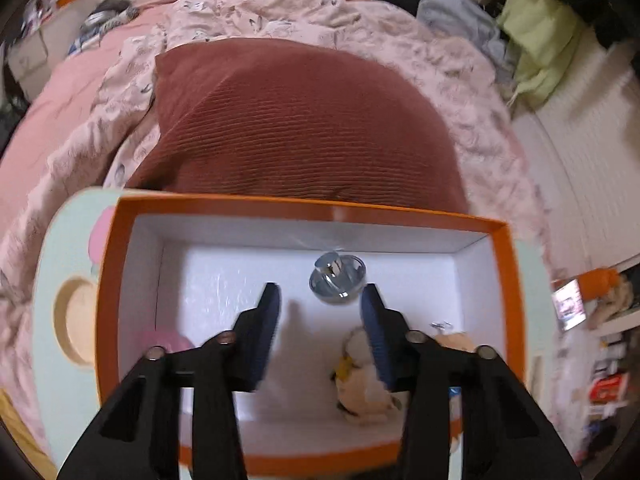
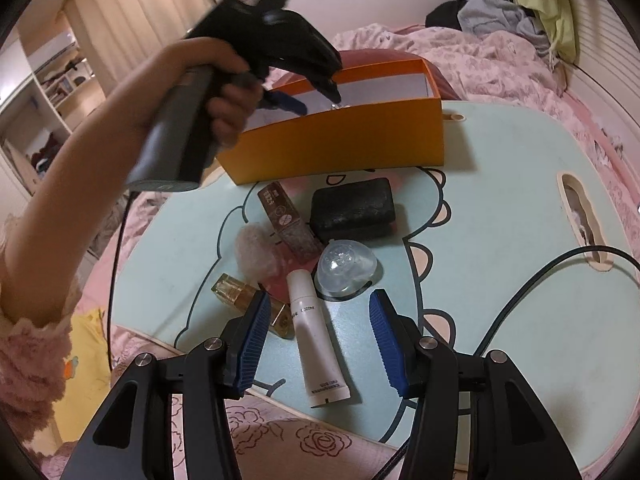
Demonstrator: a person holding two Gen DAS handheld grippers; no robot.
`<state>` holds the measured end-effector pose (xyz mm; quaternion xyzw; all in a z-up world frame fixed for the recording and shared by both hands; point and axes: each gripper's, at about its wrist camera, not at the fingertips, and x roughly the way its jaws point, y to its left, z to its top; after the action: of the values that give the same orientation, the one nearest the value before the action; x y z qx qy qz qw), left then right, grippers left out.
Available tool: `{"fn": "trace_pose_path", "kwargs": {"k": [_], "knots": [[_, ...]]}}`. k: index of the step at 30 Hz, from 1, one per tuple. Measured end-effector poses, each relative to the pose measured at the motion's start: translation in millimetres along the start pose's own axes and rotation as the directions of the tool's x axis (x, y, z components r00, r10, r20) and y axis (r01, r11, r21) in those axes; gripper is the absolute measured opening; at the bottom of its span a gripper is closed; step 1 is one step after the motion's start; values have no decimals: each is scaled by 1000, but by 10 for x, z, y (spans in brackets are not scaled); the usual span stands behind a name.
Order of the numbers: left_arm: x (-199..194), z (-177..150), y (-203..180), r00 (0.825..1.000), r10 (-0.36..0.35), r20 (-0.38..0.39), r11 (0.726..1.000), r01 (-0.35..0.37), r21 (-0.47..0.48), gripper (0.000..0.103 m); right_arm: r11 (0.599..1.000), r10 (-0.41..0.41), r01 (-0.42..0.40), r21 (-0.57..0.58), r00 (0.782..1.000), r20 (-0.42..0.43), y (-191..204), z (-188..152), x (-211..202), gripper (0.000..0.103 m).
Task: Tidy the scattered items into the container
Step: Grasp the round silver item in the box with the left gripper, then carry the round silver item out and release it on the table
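Observation:
My left gripper [image 1: 320,289] hangs open over the orange box [image 1: 304,205]. A round glass bottle [image 1: 338,280] shows just past its fingertips, against the white box floor, with neither pad touching it. A cream plush toy [image 1: 360,384] and a pink item [image 1: 166,340] lie inside too. My right gripper [image 2: 319,298] stands open low over a white tube [image 2: 316,344] that lies between its fingers, untouched. Nearby lie a clear plastic dome [image 2: 346,268], a gold perfume bottle [image 2: 240,296], a fluffy pale puff [image 2: 256,250], a brown stick package [image 2: 286,220] and a black case [image 2: 352,208].
Everything rests on a mint cartoon lap table [image 2: 500,208] on a bed with a pink quilt [image 2: 480,64]. A dark red cushion [image 1: 300,120] lies behind the box. A black cable [image 2: 520,292] crosses the table's right side. A person's hand [image 2: 224,92] holds the left gripper.

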<state>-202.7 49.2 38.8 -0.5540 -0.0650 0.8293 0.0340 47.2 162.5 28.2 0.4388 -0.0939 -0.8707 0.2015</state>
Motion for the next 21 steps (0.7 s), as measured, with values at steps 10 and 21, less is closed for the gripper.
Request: {"fn": "trace_pose_path", "kwargs": {"k": [10,21], "knots": [[291,48,-96,1000,-7,-20,999,7,-33,32,1000,0,0,3,1000,-13,6,-10,7,50],[-308,-88,90,989,-138,54,990,136,47,31,1000,4,-3,11,1000,-21,-7,-29,22,50]]}}
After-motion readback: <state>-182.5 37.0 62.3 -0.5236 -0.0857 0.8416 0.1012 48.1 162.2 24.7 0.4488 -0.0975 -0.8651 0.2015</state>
